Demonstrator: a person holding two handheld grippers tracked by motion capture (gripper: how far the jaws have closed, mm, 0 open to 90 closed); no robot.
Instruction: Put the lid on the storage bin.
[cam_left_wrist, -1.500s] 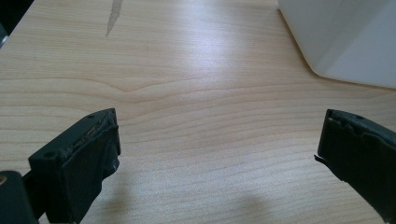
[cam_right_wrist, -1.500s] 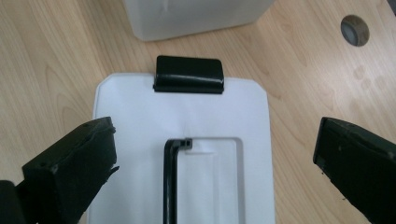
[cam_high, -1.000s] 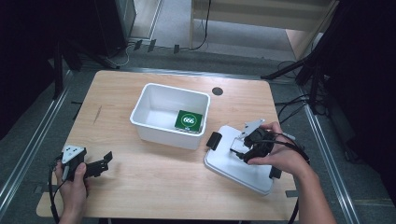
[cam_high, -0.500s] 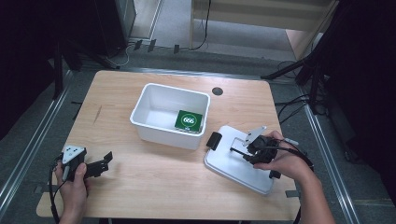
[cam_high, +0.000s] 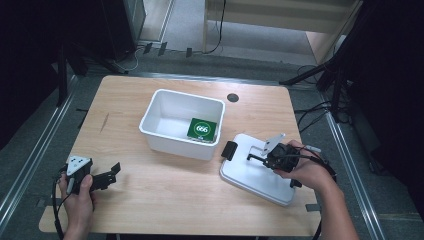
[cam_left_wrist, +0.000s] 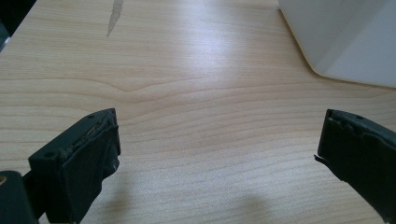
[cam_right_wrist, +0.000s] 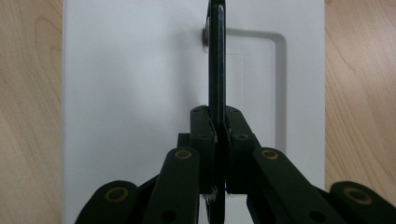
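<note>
We have the white lid (cam_high: 260, 172) lying flat on the table (cam_high: 165, 210), and its thin dark handle (cam_right_wrist: 216, 56) stands up on edge from the lid's top. In the right gripper view that handle runs straight up between the pads, which have just been closing and now pinch it from both sides; so the right gripper (cam_high: 257, 156) is clenched on the handle, low over the lid's middle. Beyond the fingertips, towards the table's centre, sits the black clip (cam_high: 229, 150) on the lid's near edge, and just past that the white bin (cam_high: 150, 125), with a green card (cam_high: 202, 129) lying in its bottom by the wall nearest the lid.

We judge the step in hand to be the grasp of the lid by its handle, now made. The next move, as we read it, is to lift the lid level, carry it over the bin and set it down square on the rim; that calls for a firm pinch, since the thin handle could let the lid swing.

Our left gripper (cam_high: 109, 175) rests well apart from all this, fingers spread wide and released over bare wood, the bin's corner showing ahead of them.
</note>
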